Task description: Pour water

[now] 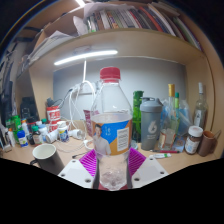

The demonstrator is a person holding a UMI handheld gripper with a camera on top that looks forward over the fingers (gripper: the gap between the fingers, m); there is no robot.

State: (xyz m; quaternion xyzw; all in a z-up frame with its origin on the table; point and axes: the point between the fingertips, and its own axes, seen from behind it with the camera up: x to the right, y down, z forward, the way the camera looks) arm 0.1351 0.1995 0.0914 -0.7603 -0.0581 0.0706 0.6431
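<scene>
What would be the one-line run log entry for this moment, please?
task: pour water | tool: shut on water bottle | water bottle: upright, red cap on, between pink pads | pouring: not begun | beyond: cluttered desk

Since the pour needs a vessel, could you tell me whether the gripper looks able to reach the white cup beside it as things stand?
Probably not yet: the gripper appears shut on the water bottle, so its fingers are occupied, though the white cup sits unobstructed.

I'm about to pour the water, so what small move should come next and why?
Probably lift it off the desk: the hand-held gripper seems shut on the upright water bottle, red cap still on, so uncapping must precede tilting.
</scene>
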